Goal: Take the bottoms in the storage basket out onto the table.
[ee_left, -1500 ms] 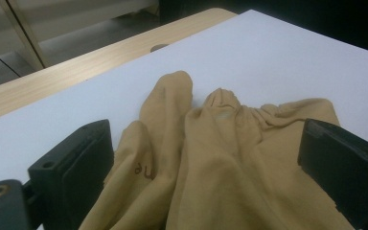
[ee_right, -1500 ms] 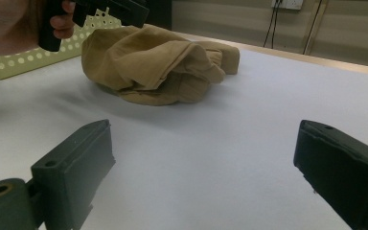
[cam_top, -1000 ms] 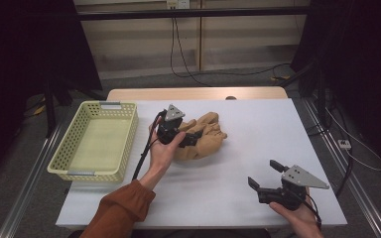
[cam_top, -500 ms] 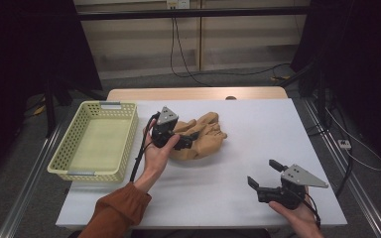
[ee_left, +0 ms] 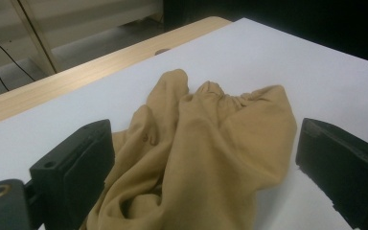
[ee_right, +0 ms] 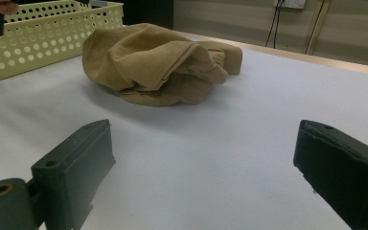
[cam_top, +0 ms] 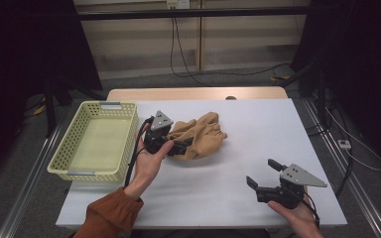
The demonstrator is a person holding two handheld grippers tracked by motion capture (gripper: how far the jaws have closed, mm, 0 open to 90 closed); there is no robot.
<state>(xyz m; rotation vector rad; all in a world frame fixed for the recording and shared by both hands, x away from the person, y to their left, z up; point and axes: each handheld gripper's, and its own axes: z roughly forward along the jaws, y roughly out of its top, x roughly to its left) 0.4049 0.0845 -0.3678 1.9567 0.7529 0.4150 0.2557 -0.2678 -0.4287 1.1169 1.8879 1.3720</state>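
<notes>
A crumpled tan cloth [cam_top: 201, 136] lies in a heap near the middle of the white table [cam_top: 258, 129]. My left gripper [cam_top: 176, 145] is at the cloth's left edge, open, its jaws wide on either side of the cloth [ee_left: 206, 153], which bunches up between them. My right gripper [cam_top: 263, 174] hovers open over bare table near the front right corner, nothing between its jaws. From the right gripper view the cloth [ee_right: 158, 62] sits well ahead, apart from the jaws.
A pale yellow plastic basket [cam_top: 64, 153] with nothing in it stands at the table's left edge, close to my left hand; it also shows as the basket [ee_right: 38, 36]. A wooden strip [cam_top: 193, 93] runs along the table's far edge. Cables hang behind.
My left gripper has slid left along the cloth toward its left edge and the basket. The right gripper has stayed in place, open.
</notes>
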